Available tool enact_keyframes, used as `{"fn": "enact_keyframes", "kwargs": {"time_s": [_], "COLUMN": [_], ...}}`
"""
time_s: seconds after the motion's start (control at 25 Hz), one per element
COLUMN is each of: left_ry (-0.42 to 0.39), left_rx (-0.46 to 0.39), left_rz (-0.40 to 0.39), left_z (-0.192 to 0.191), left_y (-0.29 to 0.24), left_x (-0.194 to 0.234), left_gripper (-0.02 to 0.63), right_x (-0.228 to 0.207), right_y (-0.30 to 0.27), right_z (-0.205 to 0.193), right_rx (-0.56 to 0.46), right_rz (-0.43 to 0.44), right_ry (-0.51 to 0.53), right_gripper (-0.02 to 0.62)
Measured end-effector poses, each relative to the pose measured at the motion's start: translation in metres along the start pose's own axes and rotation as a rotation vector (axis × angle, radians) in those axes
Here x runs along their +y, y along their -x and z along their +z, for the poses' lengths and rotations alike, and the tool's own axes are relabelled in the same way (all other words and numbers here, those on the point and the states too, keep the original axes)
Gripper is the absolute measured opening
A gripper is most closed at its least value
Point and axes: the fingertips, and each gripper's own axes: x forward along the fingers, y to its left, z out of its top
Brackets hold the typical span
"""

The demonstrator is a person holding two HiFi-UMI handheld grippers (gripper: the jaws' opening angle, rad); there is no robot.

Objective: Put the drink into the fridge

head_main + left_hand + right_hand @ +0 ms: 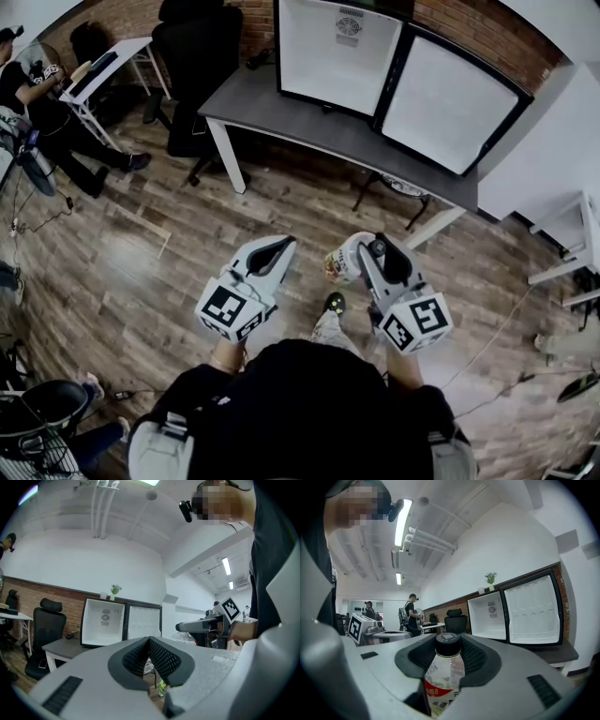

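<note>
Two grippers, one drink. L gripper (270, 251) has its jaws closed together, nothing betw. them. R gripper (377, 251) is clamped on the single bottle (343, 262) (black cap, red-and-white label), up over the wood floor (141, 272). One fridge (342, 56), door (445, 103) open, stands on one grey table (281, 117) ahead.

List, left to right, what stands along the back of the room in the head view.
seated person → black office chair → open fridge → fridge door
</note>
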Motion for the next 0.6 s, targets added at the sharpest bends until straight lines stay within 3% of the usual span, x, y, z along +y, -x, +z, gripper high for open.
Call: {"fn": "enact_keyframes", "kwargs": {"time_s": [0.4,0.6], "left_ry": [0.007,0.036], "left_rx": [0.008,0.053], "left_rz": [0.046,0.073], "left_z": [-0.005,-0.01], "left_y": [-0.06,-0.091], "left_x": [0.036,0.049], "left_gripper": [-0.003,-0.003], "right_x": [-0.062,-0.092], "right_y": [-0.044,-0.067], "right_z": [0.004,0.009], "right_rx": [0.027,0.038], "right_rz": [0.034,0.062], "right_ry": [-0.006,-0.005], "right_gripper": [0.15,0.15]}}
